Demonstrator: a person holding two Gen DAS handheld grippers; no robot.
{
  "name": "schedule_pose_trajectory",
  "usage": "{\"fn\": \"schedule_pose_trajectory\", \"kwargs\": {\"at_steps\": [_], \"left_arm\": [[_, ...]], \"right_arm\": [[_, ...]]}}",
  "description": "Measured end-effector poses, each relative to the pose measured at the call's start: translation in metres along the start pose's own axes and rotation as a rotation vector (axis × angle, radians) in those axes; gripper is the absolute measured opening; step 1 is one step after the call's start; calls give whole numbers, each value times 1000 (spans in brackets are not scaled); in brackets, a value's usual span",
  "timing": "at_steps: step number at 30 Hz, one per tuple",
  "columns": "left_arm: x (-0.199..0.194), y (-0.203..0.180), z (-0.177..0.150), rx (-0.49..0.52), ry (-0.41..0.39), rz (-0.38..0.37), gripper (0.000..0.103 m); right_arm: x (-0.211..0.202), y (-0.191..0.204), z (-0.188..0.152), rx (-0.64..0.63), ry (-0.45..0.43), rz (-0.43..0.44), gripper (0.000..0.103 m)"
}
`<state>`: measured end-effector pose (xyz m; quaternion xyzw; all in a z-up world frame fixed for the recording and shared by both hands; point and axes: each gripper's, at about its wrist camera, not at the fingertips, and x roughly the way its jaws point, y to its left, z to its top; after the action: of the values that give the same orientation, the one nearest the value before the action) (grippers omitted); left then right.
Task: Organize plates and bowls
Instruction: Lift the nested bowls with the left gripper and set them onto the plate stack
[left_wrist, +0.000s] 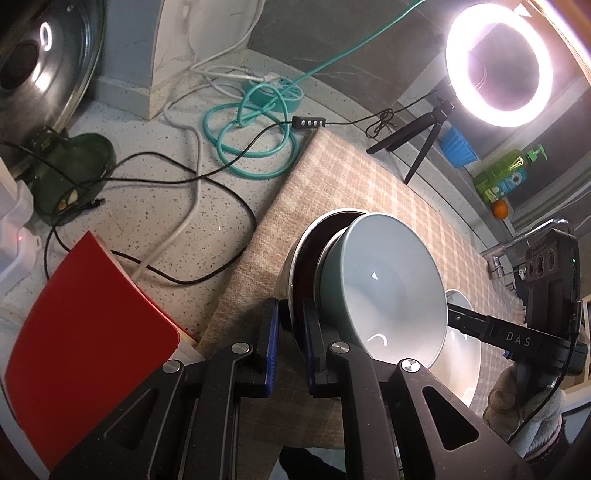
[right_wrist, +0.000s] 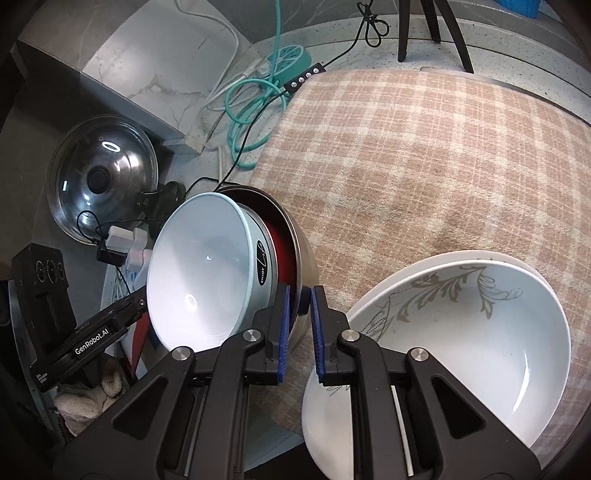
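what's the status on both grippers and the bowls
Left hand-held gripper clamped on steel bowl rim, blue bowl nested inside. Right hand-held gripper pinching same rim. White bowls stacked alongside.

Two nested bowls tilt left of the right claw: one pale blue ceramic bowl (right_wrist: 207, 273), one steel bowl (right_wrist: 301, 254) with red lining. Two white floral-patterned dishes (right_wrist: 480, 332) sit stacked right of it.

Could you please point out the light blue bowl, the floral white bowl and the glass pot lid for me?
light blue bowl (right_wrist: 199, 273): right wrist view, inner wall.
floral white bowl (right_wrist: 472, 332): right wrist view, inside surface.
glass pot lid (right_wrist: 101, 181): right wrist view, dark centre knob.
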<state>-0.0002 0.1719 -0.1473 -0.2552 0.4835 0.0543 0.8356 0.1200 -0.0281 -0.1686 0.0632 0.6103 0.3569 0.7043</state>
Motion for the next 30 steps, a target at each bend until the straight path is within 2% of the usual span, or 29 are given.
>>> {"fn": "schedule_pose_trajectory", "kwargs": {"at_steps": [6,18,24,30], "left_arm": [[-16,-11,4,25,-33,-2,9],[-40,-60,11,127,-94,-67,9],[-36,-90,6,186,-79,-117,9],[-18,-117,-2,249,-23,-155,9]], "right_arm": [[-23,3,-2,-1,-31,12,12],[-86,-15,-19,46,-123,6,12],[-115,-39,-37,96,-171,-32,12],[-133,-63,-55,151,-196,-71,12]]}}
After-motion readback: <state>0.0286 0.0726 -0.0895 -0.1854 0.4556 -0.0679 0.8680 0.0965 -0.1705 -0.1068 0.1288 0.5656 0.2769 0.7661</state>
